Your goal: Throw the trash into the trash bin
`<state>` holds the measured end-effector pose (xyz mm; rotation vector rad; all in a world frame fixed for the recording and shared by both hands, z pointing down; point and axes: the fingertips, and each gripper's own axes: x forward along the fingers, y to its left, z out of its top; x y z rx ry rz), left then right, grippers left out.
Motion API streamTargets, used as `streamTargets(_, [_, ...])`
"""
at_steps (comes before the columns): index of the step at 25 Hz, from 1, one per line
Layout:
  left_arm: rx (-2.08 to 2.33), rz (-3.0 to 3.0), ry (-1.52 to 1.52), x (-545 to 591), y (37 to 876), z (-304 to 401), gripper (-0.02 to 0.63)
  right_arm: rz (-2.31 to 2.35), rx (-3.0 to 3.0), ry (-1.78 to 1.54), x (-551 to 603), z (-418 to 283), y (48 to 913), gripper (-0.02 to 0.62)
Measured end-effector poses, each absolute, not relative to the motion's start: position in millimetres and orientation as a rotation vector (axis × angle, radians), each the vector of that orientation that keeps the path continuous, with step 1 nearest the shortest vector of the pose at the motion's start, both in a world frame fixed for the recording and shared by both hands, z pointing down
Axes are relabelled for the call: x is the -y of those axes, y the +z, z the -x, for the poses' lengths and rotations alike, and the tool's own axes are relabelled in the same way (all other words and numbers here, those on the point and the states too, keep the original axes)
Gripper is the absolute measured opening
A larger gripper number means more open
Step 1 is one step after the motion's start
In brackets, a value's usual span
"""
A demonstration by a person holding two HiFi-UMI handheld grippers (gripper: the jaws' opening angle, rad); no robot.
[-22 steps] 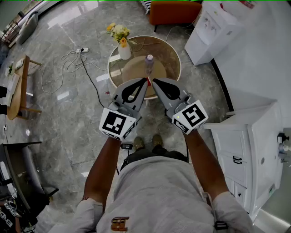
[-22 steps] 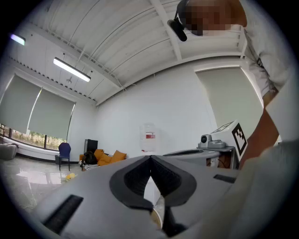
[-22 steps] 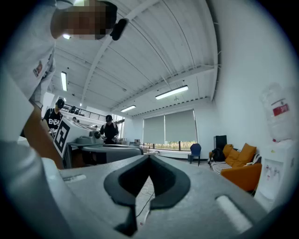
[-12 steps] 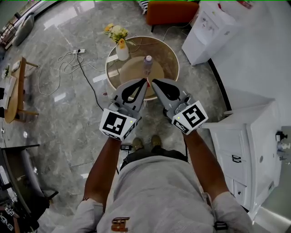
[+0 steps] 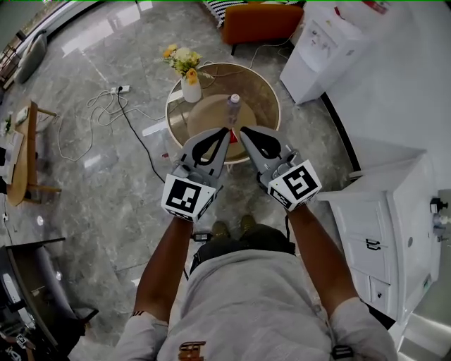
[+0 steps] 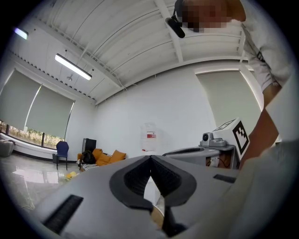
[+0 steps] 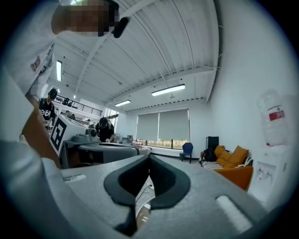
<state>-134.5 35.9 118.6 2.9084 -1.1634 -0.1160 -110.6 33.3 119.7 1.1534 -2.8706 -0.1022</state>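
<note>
Grey marble floor (image 5: 127, 183) fills the room, with one round table (image 5: 271, 92) standing ahead of the person. On it are one white vase (image 5: 191, 89) of yellow flowers and one clear bottle (image 5: 233, 109), upright near the table's middle. Past the table sit one orange sofa (image 5: 264, 21) and one white water dispenser (image 5: 317, 46). One power strip (image 5: 116, 89) lies on the floor to the left, and one white cabinet (image 5: 380, 225) stands to the right.

Two grippers are held side by side, level, tips nearly meeting just short of the bottle in the head view. The left gripper (image 5: 227, 131) has its jaws closed tip to tip with nothing between them. The right gripper (image 5: 242, 131) is likewise fully closed and empty.
</note>
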Motion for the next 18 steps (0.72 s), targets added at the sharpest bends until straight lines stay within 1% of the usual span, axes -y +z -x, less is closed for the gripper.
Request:
streamTargets(13, [1.238,-2.9,-0.053,10.4,171.5,129.9,0.0,-1.142,2.793,-0.071,4.7,101.2,183.3,0.003])
streamTargets(18, [1.294,-2.844,0.005,37.1,206.6,127.8,0.0,-1.118,2.777,-0.035,27.9,91.3,218.6,0.031])
